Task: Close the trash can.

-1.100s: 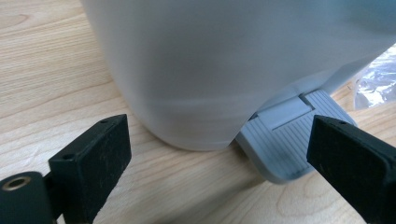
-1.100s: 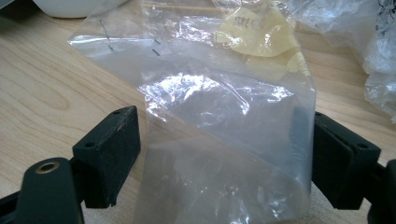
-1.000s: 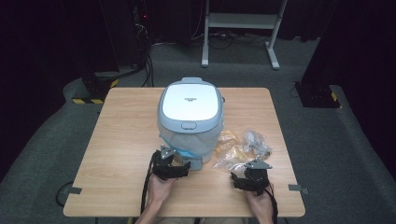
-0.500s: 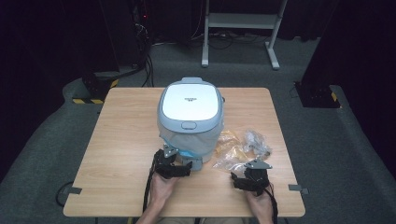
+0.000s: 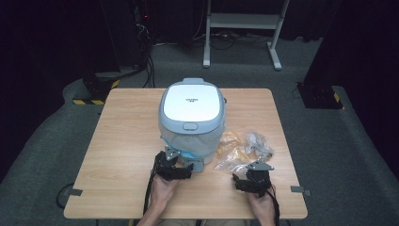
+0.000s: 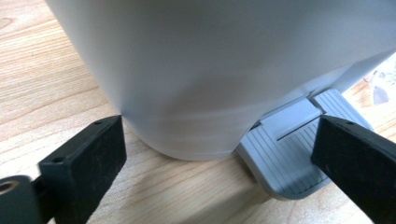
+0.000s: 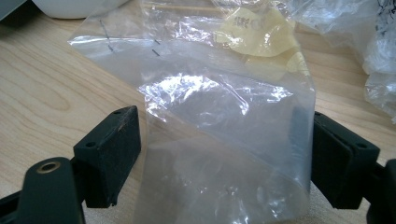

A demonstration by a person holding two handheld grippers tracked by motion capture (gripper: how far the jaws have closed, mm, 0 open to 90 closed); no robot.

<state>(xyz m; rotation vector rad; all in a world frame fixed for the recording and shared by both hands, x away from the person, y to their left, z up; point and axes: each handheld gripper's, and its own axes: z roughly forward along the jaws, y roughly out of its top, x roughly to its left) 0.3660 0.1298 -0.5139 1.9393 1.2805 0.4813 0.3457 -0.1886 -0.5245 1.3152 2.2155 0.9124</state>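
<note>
A white bin (image 5: 192, 117) with a grey-blue lid stands in the middle of the wooden table (image 5: 122, 127). My left gripper (image 5: 168, 165) is at its near side, low down. In the left gripper view the bin's pale wall (image 6: 210, 70) looms close, and the grey ribbed foot pedal (image 6: 287, 156) sticks out at its base. My left gripper (image 6: 219, 158) is open, one jaw on each side of the base. My right gripper (image 5: 254, 178) is open too. A clear plastic bag (image 7: 219, 121) lies between the wide jaws of my right gripper (image 7: 219, 161).
More crumpled clear bags (image 5: 242, 147), one with yellowish contents (image 7: 254, 32), lie to the right of the bin. Bare tabletop stretches to the left and behind the bin. Dark floor, cables and a white stand (image 5: 242, 21) surround the table.
</note>
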